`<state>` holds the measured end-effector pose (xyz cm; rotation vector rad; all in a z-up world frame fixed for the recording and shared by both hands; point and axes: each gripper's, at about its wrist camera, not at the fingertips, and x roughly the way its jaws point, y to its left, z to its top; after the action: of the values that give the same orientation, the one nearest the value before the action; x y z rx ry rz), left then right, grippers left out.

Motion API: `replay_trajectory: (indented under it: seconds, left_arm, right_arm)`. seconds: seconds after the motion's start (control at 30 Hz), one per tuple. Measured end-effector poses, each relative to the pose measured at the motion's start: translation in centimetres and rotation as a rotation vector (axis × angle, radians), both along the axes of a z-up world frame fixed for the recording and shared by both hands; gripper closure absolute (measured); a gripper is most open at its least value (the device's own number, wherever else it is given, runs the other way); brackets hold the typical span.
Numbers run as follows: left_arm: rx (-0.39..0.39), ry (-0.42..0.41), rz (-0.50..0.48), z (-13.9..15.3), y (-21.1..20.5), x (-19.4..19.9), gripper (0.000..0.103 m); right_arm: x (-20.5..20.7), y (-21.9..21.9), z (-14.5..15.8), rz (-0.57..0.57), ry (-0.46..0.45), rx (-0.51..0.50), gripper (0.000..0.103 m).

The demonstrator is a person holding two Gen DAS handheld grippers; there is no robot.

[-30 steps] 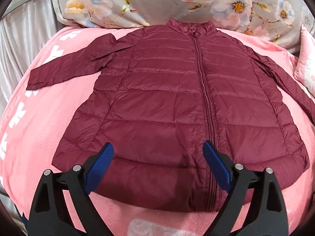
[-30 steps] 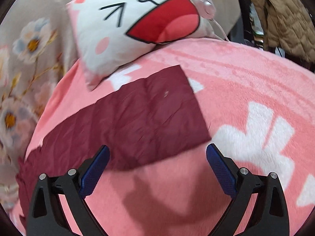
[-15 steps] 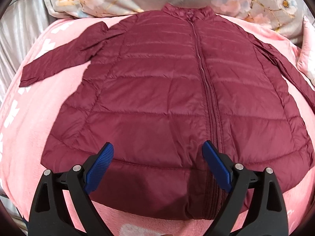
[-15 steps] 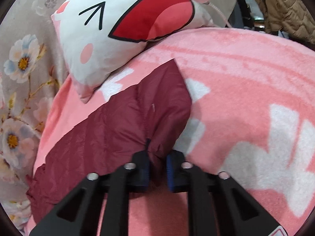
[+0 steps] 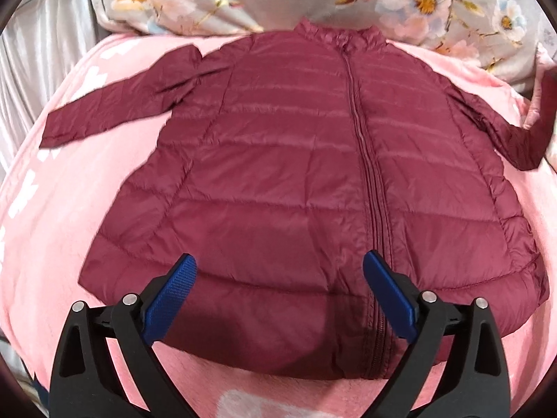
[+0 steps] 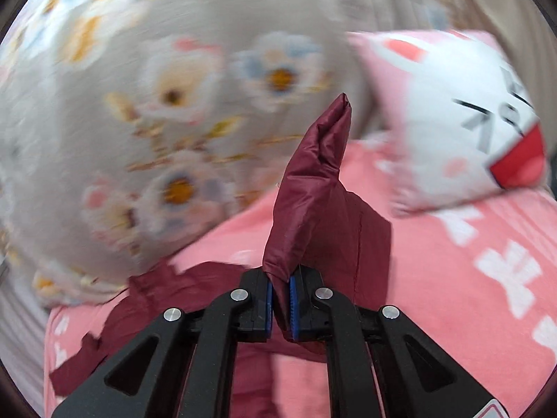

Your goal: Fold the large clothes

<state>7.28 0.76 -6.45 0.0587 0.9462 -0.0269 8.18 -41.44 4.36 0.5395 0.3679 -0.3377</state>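
A dark red puffer jacket [image 5: 296, 181] is laid flat, front up and zipped, in the middle of the left wrist view, on a pink blanket [image 5: 52, 216] with white shapes. It is spread out wide, most likely so that the sides and sleeves can be folded in neatly. The collar is at the top middle of the frame, next to a flowered quilt [image 5: 435, 3], and the hem is near the bottom. One sleeve [image 5: 115, 104] is stretched out toward the upper left. The left gripper [image 5: 278, 292] is held above the hem with its blue fingers wide apart, and nothing is held in it; it seems to be kept ready for a grab. In the right wrist view, the right gripper [image 6: 279, 301] is pressed together on the end of the other sleeve [image 6: 313, 191], which is lifted so that its tip points up in the middle of the frame. The sleeve is probably held up so it can be carried over the jacket's body. A white cat-face pillow [image 6: 452, 111] is seen at the upper right. That view is blurred, so small details cannot be told.
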Motion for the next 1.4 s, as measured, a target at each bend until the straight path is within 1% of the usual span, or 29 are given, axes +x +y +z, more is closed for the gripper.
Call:
replay_trajectory:
  seconds: [0.03, 0.1, 0.17, 0.23, 0.33, 0.37, 0.43, 0.5, 0.57, 0.63, 0.73, 0.8, 0.83, 0.87, 0.9, 0.93, 0.97, 1.0, 1.1, 1.17, 1.23, 1.4]
  left_arm:
    - [-0.007, -0.007, 0.0, 0.1, 0.2, 0.0, 0.009]
    - [-0.039, -0.001, 0.015, 0.3, 1.1, 0.4, 0.009]
    - [-0.065, 0.002, 0.048, 0.5, 2.4, 1.1, 0.009]
    - [-0.058, -0.005, 0.074, 1.0, 3.4, 2.1, 0.009]
    - [-0.013, -0.05, 0.112, 2.5, 5.1, 4.6, 0.009]
    - [0.001, -0.082, 0.131, 3.4, 5.8, 5.8, 0.009]
    - [0.02, -0.143, 0.171, 4.9, 6.8, 7.2, 0.009]
    - [0.042, -0.186, 0.195, 6.0, 7.4, 8.5, 0.009]
    - [0.046, -0.207, 0.202, 6.7, 7.8, 9.5, 0.009]
    - [0.027, -0.213, 0.207, 7.0, 7.9, 10.5, 0.009]
    - [-0.019, -0.203, 0.211, 7.1, 8.1, 12.0, 0.009]
    - [-0.048, -0.195, 0.204, 7.2, 8.3, 13.0, 0.009]
    - [-0.051, -0.194, 0.205, 7.3, 8.2, 13.2, 0.009]
    - [-0.058, -0.196, 0.201, 7.4, 8.2, 13.6, 0.009]
    - [-0.066, -0.199, 0.196, 7.5, 8.0, 14.0, 0.009]
    - [-0.076, -0.196, 0.191, 7.6, 7.9, 14.2, 0.009]
    - [-0.099, -0.192, 0.18, 7.6, 7.7, 14.7, 0.009]
    - [-0.115, -0.184, 0.173, 7.5, 7.5, 15.1, 0.009]
    - [-0.162, -0.151, 0.157, 6.9, 6.9, 16.3, 0.009]
    - [-0.171, -0.126, 0.149, 6.1, 6.3, 17.1, 0.009]
    - [-0.175, -0.081, 0.145, 4.8, 5.7, 18.2, 0.009]
    - [-0.165, 0.018, 0.119, 1.1, 4.2, 20.5, 0.009]
  right_arm:
    - [1.0, 1.4, 0.7, 0.039, -0.006, -0.014, 0.095]
    - [3.5, 5.4, 2.1, 0.153, -0.014, -0.05, 0.095]
    - [5.5, 9.0, 2.5, 0.243, -0.007, -0.073, 0.095]
    - [7.4, 12.7, 2.3, 0.331, 0.013, -0.087, 0.095]
    - [9.7, 18.4, 0.5, 0.447, 0.07, -0.111, 0.095]
    - [10.3, 19.9, -0.3, 0.474, 0.094, -0.123, 0.095]
    - [11.2, 22.3, -1.8, 0.513, 0.131, -0.132, 0.095]
    - [12.3, 24.3, -3.1, 0.546, 0.167, -0.119, 0.095]
    - [13.4, 26.4, -4.2, 0.577, 0.2, -0.122, 0.095]
    - [14.4, 28.1, -5.2, 0.599, 0.233, -0.137, 0.095]
    - [15.7, 30.7, -7.0, 0.659, 0.267, -0.124, 0.093]
    - [16.2, 31.9, -7.6, 0.682, 0.282, -0.128, 0.088]
    - [16.4, 32.2, -7.8, 0.694, 0.287, -0.133, 0.085]
    - [16.4, 32.6, -8.0, 0.708, 0.29, -0.137, 0.074]
    - [16.2, 32.8, -8.0, 0.715, 0.288, -0.143, 0.061]
    - [15.7, 32.8, -7.8, 0.712, 0.275, -0.151, 0.055]
    - [15.3, 32.7, -7.6, 0.71, 0.262, -0.157, 0.046]
    - [14.5, 32.3, -7.2, 0.699, 0.244, -0.164, 0.042]
    - [12.9, 30.7, -6.6, 0.666, 0.218, -0.149, 0.042]
    - [11.6, 29.0, -6.2, 0.62, 0.214, -0.14, 0.042]
    - [10.1, 26.8, -6.0, 0.577, 0.205, -0.117, 0.042]
    - [6.1, 19.7, -6.2, 0.399, 0.239, -0.086, 0.042]
